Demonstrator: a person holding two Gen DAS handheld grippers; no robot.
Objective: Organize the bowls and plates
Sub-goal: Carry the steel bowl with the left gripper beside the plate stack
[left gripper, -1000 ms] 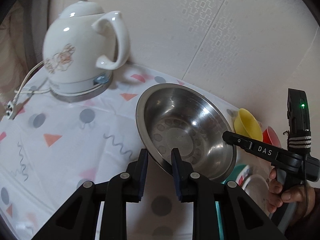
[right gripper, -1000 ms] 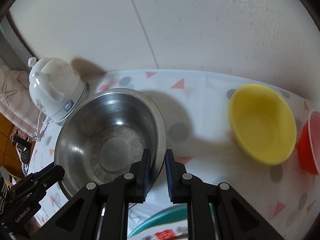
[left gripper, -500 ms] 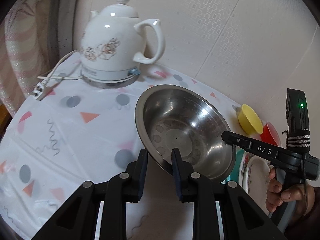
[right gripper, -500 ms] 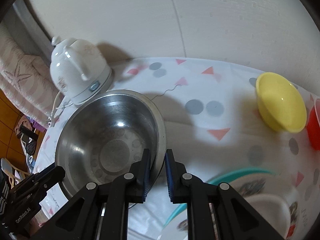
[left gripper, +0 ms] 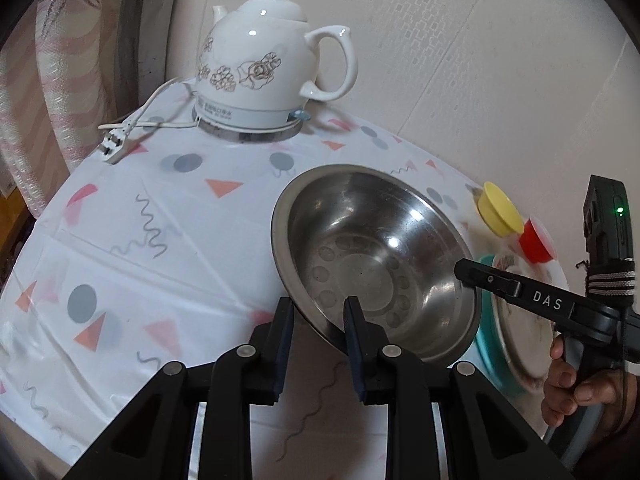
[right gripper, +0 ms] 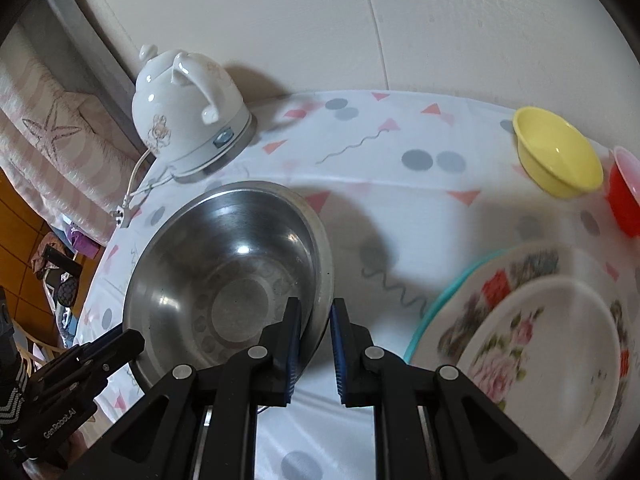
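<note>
Steel bowl (left gripper: 372,256) pinched at near rim in left gripper (left gripper: 319,320) jaws, above patterned tablecloth (left gripper: 140,240).

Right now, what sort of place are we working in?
Probably a home dining or kitchen table: a patterned tablecloth against a wall, a white electric kettle with its cord, and household bowls and floral plates.

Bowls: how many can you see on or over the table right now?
3. The steel bowl is gripped at its rim by both grippers; the yellow bowl sits near the wall; the red bowl is beside it, cut off by the frame. Others may lie outside it.
</note>
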